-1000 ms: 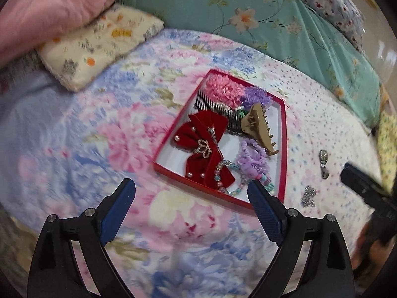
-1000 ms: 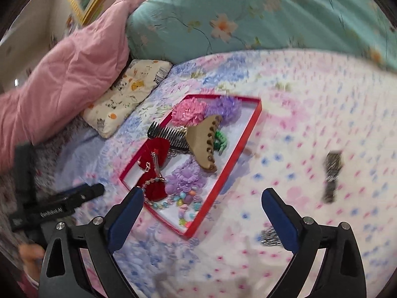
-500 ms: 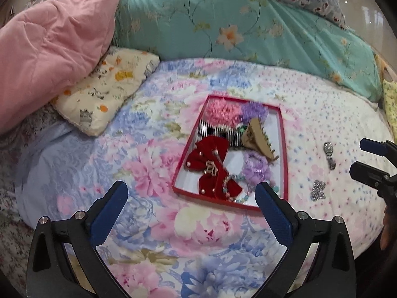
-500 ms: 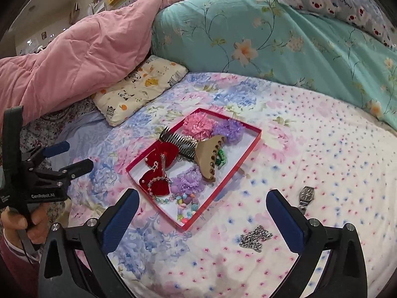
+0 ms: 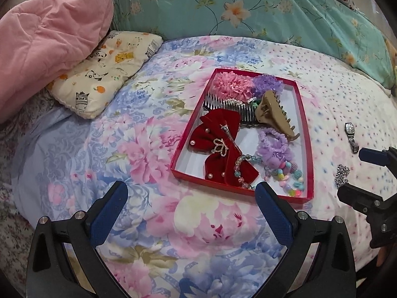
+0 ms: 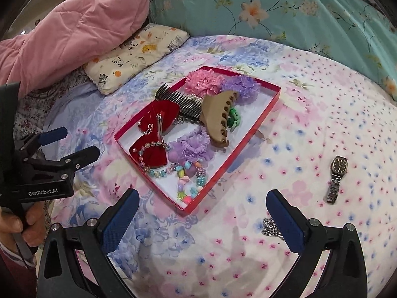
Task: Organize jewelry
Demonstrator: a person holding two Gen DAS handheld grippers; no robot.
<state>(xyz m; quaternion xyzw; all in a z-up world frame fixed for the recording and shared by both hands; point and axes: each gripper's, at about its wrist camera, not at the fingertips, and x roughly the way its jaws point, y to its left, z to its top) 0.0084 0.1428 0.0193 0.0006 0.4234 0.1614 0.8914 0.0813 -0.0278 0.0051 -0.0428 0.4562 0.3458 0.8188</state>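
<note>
One watch, one tray

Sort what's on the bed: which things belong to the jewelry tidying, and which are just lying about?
Job:
red tray of hair accessories and beads
wristwatch, loose on the sheet
silver chain, loose beside the right gripper

Lying about:
panda pillow
pink quilt
teal floral duvet

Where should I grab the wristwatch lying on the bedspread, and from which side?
Judging by its pose, grip the wristwatch across its narrow metal band just below the face, coming straight down with the right gripper. It lies flat and stretched out on the bedspread, so the band's long edges are exposed.
</note>
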